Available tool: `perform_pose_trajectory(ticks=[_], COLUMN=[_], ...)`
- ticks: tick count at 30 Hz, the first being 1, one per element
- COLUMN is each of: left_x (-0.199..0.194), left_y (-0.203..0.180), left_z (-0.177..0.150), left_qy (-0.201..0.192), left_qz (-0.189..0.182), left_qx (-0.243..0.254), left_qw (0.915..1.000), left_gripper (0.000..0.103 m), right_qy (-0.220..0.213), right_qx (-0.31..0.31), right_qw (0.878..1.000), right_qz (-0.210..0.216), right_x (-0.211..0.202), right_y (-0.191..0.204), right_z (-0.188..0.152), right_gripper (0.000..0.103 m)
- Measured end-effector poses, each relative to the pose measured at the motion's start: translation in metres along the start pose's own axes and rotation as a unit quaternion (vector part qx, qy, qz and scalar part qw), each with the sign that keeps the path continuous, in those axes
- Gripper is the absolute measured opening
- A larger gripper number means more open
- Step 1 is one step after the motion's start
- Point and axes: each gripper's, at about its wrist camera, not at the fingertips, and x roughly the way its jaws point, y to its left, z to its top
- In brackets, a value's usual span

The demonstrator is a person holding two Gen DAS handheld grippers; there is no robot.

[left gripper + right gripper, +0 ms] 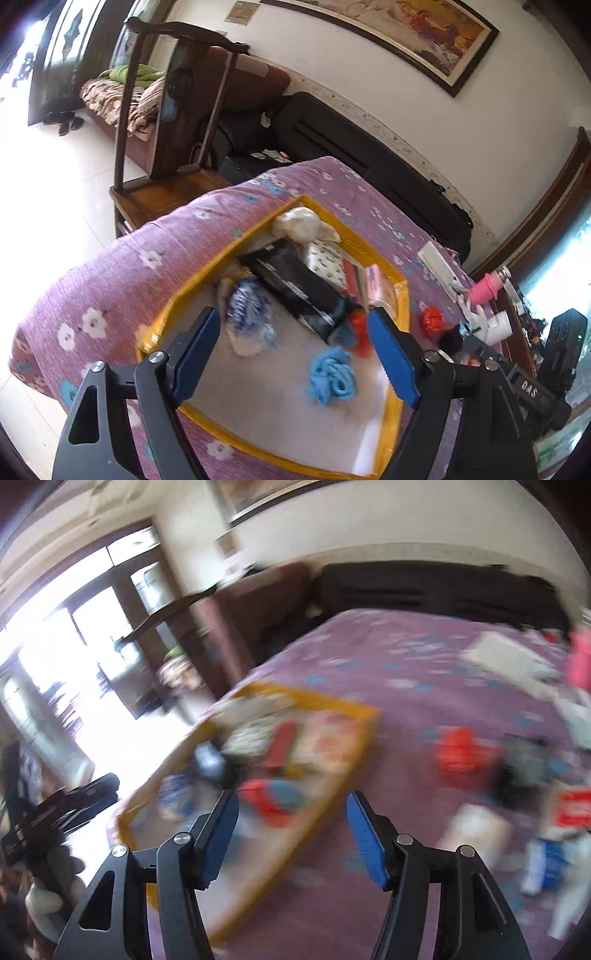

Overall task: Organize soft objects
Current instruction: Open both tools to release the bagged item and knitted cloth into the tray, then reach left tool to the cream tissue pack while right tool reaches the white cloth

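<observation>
Domestic room seen from two wrist views; the right view is blurring heavily.

A white wall point(461, 122) is running behind the scene, carrying a framed painting point(413, 33) in a dark frame. A dark wooden chair point(173, 122) is standing on a pale tiled floor point(48, 192), which is glaring under strong daylight. Behind it a brown sofa point(255, 85) is bearing patterned bedding and a green cloth point(136, 75). A long black case point(369, 155) is lying along the wall's foot. A purple flowered cloth point(122, 236) is covering the work surface. Daylight is pouring through large brown-framed windows point(85, 635), washing out the left side.
</observation>
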Motion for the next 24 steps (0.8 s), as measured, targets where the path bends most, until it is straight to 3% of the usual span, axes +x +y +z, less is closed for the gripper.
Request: perform_pose_trajectory(ticks=[5,7,12,18,20,24], left_x=[0.005,0.010,0.005,-0.014,-0.016,-0.011], left_y=[-0.044,-0.063,-0.091,-0.090,-0.089,-0.093], left_z=[-0.022,-0.034,-0.050,-0.050,-0.050,-0.051], left_qy=[0.021,0.037,0.047,0.025,0.021,0.027], left_qz=[-0.036,-0.046,-0.052,-0.036,-0.030,-0.029], left_qx=[0.044,0.066,0.103,0.110,0.106,0.111], left_qw=[0.9982,0.9961,0.9922,0.9930,0.9937,0.9930], left_gripper=[0.085,0.085,0.085,0.089,0.090,0.090], right_qy=[0.005,0.018,0.043,0.078,0.090,0.106], right_qx=[0.065,0.087,0.088,0.073,0.069,0.079], right_qw=[0.992,0.990,0.990,0.979,0.979,0.986], right_qz=[-0.105,-0.110,-0.106,-0.173,-0.169,-0.101], right_x=[-0.033,-0.030,0.000,0.052,0.060,0.052], right_y=[-0.083,-0.103,-0.111,-0.116,-0.115,-0.105], right_z=[-0.016,-0.023,-0.018,-0.011,-0.013,-0.027], right_gripper=[0.066,0.066,0.066,0.066,0.051,0.051])
